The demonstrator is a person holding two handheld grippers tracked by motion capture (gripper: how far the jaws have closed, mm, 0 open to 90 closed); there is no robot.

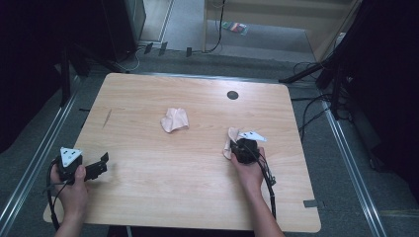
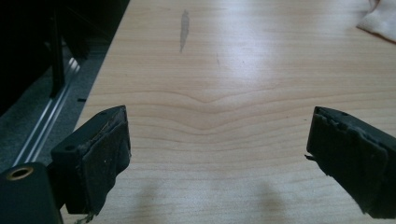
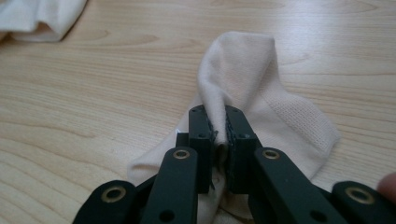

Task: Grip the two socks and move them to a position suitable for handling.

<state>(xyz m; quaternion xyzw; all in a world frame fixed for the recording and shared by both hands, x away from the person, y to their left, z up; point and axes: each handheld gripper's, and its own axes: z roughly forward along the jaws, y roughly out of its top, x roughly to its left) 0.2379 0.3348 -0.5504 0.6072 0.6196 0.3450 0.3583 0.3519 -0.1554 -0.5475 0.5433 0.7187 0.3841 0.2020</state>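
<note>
- Now the right gripper (image 3: 218, 125) is clenched on a fold of a pale sock (image 3: 252, 88); the cloth rises between its jaws and spreads on the table (image 3: 93, 93) beyond and below them
- Far ahead and to the left of this gripper lies a second sock (image 1: 174, 120), crumpled, well apart
- The left gripper (image 2: 217, 154) is released, jaws wide, bare wood between them
- Ahead of it is a grey streak (image 2: 184, 29) on the table

right gripper (image 1: 236, 144) on sock (image 1: 230, 141); second sock (image 1: 175, 120) apart.
</note>
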